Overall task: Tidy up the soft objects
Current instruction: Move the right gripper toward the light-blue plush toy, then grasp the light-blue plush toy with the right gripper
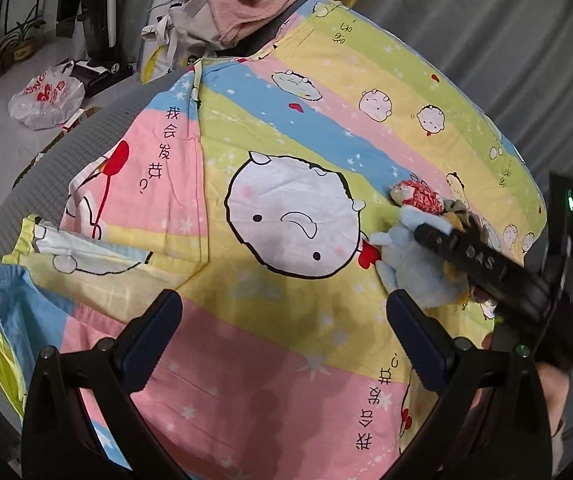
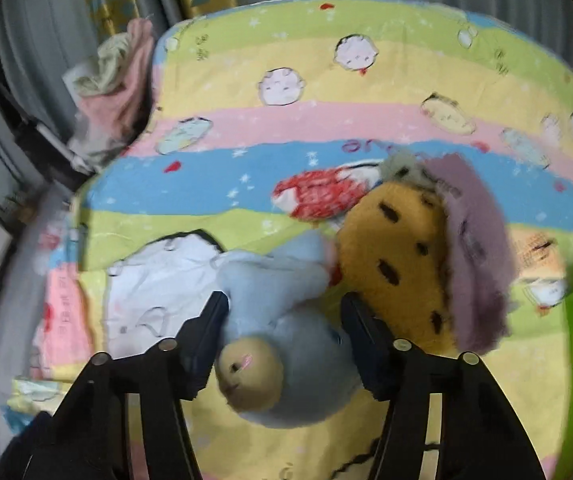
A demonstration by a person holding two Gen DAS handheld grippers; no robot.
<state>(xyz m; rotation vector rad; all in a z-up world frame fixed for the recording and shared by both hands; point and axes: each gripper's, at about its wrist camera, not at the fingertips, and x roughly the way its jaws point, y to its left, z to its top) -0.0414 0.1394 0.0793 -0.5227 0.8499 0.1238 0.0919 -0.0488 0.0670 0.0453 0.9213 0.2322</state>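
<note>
Right gripper (image 2: 284, 328) straddled light-blue plush toy (image 2: 286, 320), both pads touching its body, grasping it; toy lay on striped cartoon bedsheet (image 2: 246, 168) toward sheet's right edge, touching yellow spotted plush (image 2: 398, 264) with purple cap; red-patterned soft toy (image 2: 318, 196) just beyond; left gripper (image 1: 282, 344) spread wide over sheet, nothing between jaws; pink towel pile (image 1: 242, 4) at far corner.
</note>
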